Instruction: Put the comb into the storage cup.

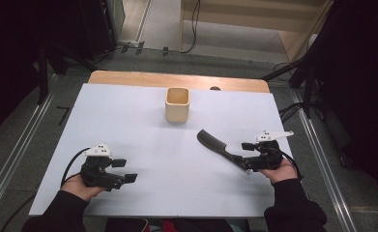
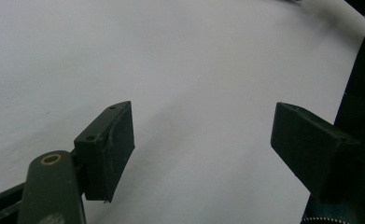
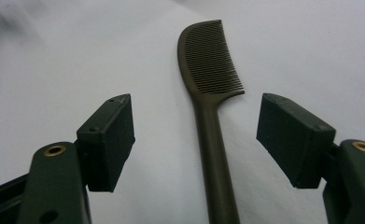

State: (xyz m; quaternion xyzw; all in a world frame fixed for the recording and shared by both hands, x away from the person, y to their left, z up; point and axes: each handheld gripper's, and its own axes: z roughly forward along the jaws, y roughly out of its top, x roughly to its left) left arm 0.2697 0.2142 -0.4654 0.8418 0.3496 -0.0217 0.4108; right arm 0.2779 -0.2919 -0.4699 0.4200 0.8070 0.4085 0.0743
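Observation:
A dark comb [image 1: 216, 145] lies flat on the white sheet at the right, its toothed end pointing up and left toward the cup. My right gripper [image 1: 248, 158] is open over the comb's handle. In the right gripper view the comb [image 3: 213, 121] runs up between the two spread jaws, which stand clear of it on both sides, around my right gripper [image 3: 196, 133]. My left gripper [image 1: 124, 170] rests low at the front left, open with nothing between its jaws. In its own view my left gripper [image 2: 201, 140] has bare white sheet ahead of it.
A small light wooden square cup [image 1: 177, 104] stands upright at the back middle of the white sheet [image 1: 143, 145], which covers a wooden table [image 1: 128, 77]. Dark stands and cables surround the table on the floor.

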